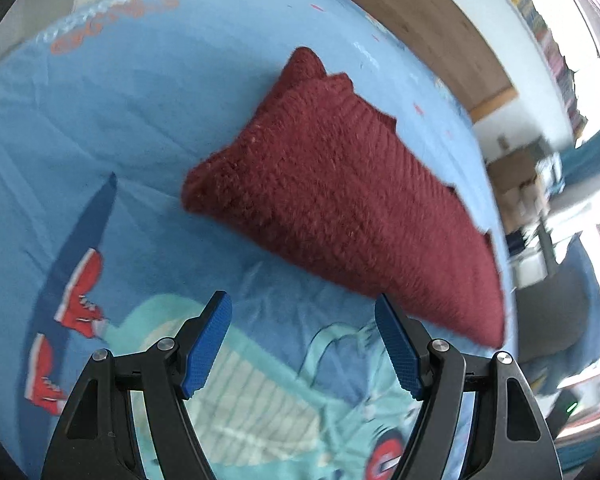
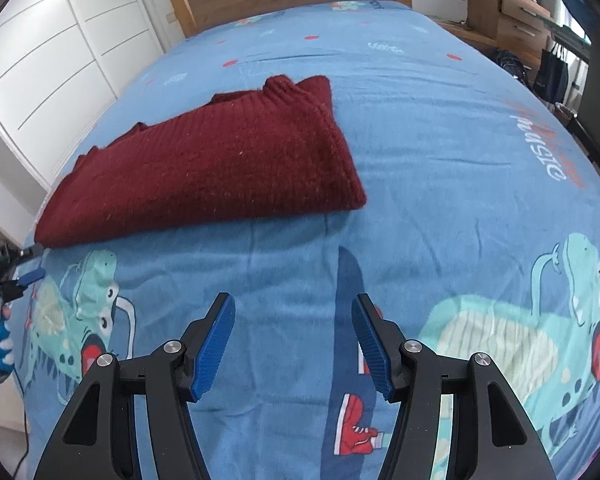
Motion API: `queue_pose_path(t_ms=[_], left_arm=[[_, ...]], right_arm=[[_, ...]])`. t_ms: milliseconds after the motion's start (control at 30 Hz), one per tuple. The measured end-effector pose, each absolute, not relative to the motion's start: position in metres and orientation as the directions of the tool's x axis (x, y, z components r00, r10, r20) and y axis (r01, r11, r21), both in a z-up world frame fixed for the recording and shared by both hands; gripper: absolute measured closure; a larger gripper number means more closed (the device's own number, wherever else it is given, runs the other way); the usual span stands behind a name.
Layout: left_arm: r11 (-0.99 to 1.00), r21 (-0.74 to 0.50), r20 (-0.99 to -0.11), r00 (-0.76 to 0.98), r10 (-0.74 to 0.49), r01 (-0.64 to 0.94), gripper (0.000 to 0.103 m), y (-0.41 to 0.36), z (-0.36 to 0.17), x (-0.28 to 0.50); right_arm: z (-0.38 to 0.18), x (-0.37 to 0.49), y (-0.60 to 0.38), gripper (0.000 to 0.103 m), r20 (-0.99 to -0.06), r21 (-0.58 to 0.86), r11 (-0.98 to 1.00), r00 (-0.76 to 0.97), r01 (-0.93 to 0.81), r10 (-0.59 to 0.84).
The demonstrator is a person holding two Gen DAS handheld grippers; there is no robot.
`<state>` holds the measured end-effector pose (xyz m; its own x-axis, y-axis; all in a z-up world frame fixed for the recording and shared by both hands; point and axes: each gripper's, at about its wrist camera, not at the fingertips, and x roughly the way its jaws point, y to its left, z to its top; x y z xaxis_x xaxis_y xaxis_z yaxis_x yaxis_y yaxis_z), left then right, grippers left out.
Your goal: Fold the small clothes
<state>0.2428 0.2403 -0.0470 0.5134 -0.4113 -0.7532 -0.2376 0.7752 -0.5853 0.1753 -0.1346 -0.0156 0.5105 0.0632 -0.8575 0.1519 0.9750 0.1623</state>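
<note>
Between folds, with sweater [image 2: 204, 164] lying already doubled over on bed [image 2: 440, 128], both left gripper [image 1: 303, 312] and right gripper [image 2: 293, 312] apart from it, fingers wide and empty; next, probably pinching its near edge for another fold.

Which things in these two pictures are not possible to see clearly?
- Red knitted garment: underside and inner layers hidden by its own folds, both views.
- Left gripper: right wrist view, cut off by the left edge.
- Shelf contents: left wrist view, blurred and too small.
</note>
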Motion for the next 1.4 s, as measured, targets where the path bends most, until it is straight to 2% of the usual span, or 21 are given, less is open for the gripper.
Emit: queue_pose_path(t_ms=[400, 667, 900, 1067, 1300, 1400], left_arm=[[0.505, -0.814, -0.551, 0.654, -0.519, -0.286, 0.034, 0.278, -0.081, 0.279], [0.389, -0.874, -0.468, 0.722, -0.51, -0.292, 0.034, 0.29, -0.089, 0.312], [0.372, -0.888, -0.438, 0.738, -0.513, -0.269, 0.036, 0.288, -0.094, 0.336], [0.358, -0.886, -0.451, 0.735, -0.506, -0.296, 0.057, 0.291, -0.101, 0.33], [0.374, -0.871, -0.478, 0.726, -0.495, -0.318, 0.069, 0.287, -0.101, 0.327], [0.375, -0.87, -0.48, 0.728, -0.489, -0.322, 0.079, 0.285, -0.099, 0.326]], right_arm=[[-0.034, 0.188, -0.125, 0.04, -0.867, 0.175, 0.977, 0.49, 0.124, 0.093], [-0.037, 0.192, -0.131, 0.04, -0.866, 0.18, 0.975, 0.491, 0.129, 0.095], [-0.042, 0.195, -0.134, 0.04, -0.867, 0.185, 0.975, 0.488, 0.125, 0.102], [-0.047, 0.195, -0.136, 0.04, -0.867, 0.199, 0.972, 0.486, 0.123, 0.115], [-0.048, 0.191, -0.143, 0.04, -0.86, 0.217, 0.968, 0.494, 0.125, 0.129], [-0.046, 0.188, -0.147, 0.04, -0.855, 0.227, 0.965, 0.502, 0.131, 0.132]])
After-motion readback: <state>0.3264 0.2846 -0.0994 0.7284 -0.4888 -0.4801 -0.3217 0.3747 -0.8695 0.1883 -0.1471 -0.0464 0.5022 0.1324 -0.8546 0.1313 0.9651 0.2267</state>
